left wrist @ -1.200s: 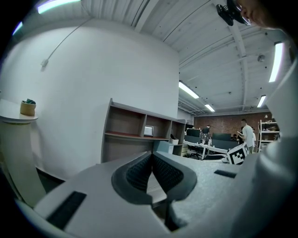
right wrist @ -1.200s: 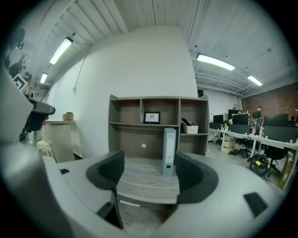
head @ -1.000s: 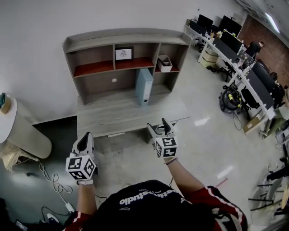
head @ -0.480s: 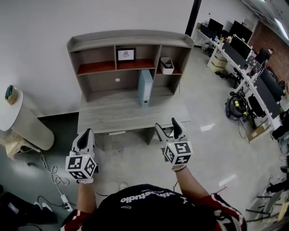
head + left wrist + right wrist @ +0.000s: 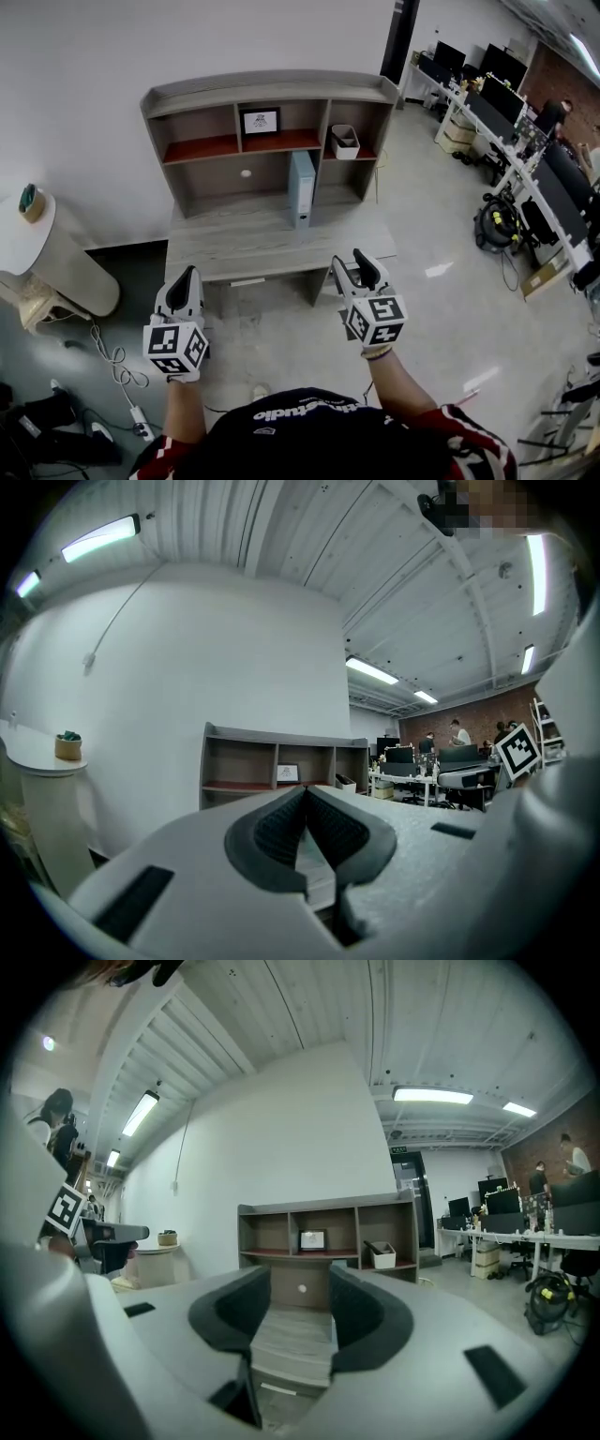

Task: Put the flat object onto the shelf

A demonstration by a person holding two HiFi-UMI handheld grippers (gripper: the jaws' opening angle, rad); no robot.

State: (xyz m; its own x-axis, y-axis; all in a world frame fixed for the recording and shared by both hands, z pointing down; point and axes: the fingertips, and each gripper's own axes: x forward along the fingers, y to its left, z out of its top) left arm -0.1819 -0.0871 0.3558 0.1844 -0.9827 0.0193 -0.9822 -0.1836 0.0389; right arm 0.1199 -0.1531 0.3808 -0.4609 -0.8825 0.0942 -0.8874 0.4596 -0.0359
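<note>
A tall, flat blue binder (image 5: 302, 187) stands upright on the grey desk (image 5: 234, 246), against the wooden shelf unit (image 5: 211, 94) at its back. The shelf holds a small framed picture (image 5: 260, 120) and a white box (image 5: 344, 141). Both grippers hang in the air in front of the desk's near edge and point at it. My left gripper (image 5: 187, 277) is shut and empty, its pads meeting at the tips (image 5: 306, 794). My right gripper (image 5: 352, 265) is open with nothing between its pads (image 5: 300, 1283); its jaws have just been closing. The shelf unit (image 5: 323, 1232) shows past them.
A round white table with a small pot (image 5: 33, 202) stands at the left. Cables and a power strip (image 5: 117, 380) lie on the floor below it. Office desks with monitors (image 5: 506, 103) and people fill the right side, with a bag (image 5: 497, 225) on the floor.
Both grippers have risen and come a little closer to the desk. The right gripper's jaws stand narrower than before. The left gripper stays shut.
</note>
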